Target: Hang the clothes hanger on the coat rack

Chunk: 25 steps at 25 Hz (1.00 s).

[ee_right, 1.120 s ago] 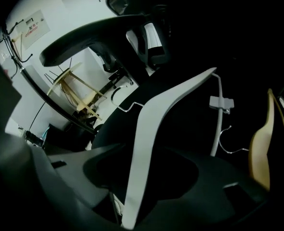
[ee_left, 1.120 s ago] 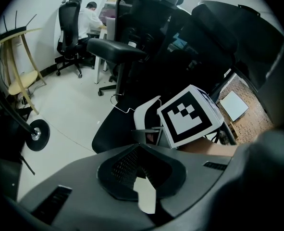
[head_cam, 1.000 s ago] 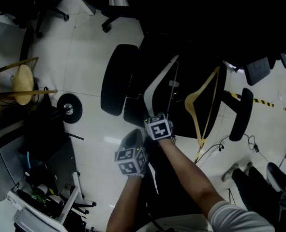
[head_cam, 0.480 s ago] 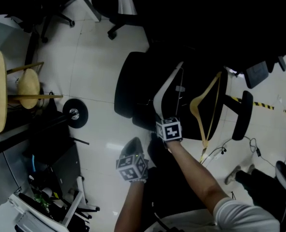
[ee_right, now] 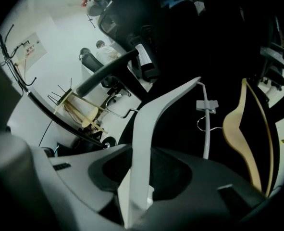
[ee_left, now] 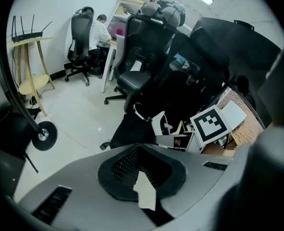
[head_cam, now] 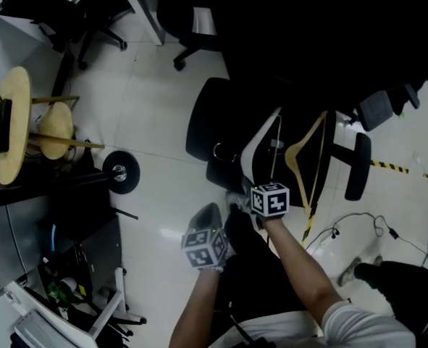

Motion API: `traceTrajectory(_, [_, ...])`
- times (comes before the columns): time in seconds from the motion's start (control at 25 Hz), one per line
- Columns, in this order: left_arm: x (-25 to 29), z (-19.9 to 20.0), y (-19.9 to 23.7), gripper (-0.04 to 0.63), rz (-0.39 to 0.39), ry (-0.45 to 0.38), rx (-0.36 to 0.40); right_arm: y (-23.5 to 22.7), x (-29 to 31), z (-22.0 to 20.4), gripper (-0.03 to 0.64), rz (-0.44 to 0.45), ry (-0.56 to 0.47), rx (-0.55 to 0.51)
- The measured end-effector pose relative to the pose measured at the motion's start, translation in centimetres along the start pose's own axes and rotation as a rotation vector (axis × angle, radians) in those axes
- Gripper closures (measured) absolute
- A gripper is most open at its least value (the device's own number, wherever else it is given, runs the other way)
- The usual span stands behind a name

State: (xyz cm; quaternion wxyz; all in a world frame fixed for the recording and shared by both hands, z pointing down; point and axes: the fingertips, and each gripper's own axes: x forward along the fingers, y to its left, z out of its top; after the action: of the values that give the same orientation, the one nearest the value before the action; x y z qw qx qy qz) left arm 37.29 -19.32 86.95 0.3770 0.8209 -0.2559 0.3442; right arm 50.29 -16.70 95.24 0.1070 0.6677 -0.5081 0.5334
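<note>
A white plastic hanger [head_cam: 261, 138] with a metal hook [head_cam: 221, 151] lies over a black office chair [head_cam: 212, 122]. My right gripper [head_cam: 244, 198] is shut on the hanger's near arm [ee_right: 141, 153], which runs up out of the jaws; they have just been closing on it. A wooden hanger [head_cam: 309, 158] rests beside it on the chair, and shows in the right gripper view [ee_right: 247, 129]. My left gripper [head_cam: 205, 212] hangs lower left of the chair, shut and holding nothing [ee_left: 144, 194]. A black pole on a round base [head_cam: 119, 172] stands at the left.
A wooden stand [head_cam: 14, 125] with black pegs is at the far left. Another office chair [head_cam: 199, 27] and a desk stand behind. A chair armrest [head_cam: 355, 167] and floor cables [head_cam: 344, 227] lie to the right. A person [ee_left: 101, 30] sits at a far desk.
Both grippers have risen. The right gripper has come up with the white hanger's near arm in its jaws. The left gripper has drifted apart from it, lower left.
</note>
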Motion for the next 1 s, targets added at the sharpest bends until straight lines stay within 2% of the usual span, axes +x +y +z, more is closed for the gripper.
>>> traceTrajectory(0.32, [-5.8, 0.9, -1.0, 0.604, -0.004, -0.088, 0.015, 4.3, -6.3, 0.0, 0.482, 0.054, -0.065, 0.03])
traceTrajectory(0.68, [-12.5, 1.6, -1.7, 0.604, 0.001, -0.142, 0.038, 11.8, -13.6, -1.7, 0.482, 0.114, -0.129, -0.021])
traceTrajectory(1.0, [-22.7, 3.3, -0.7, 0.604, 0.095, -0.216, 0.081, 22.5, -21.3, -1.4, 0.482, 0.236, -0.223, -0.142])
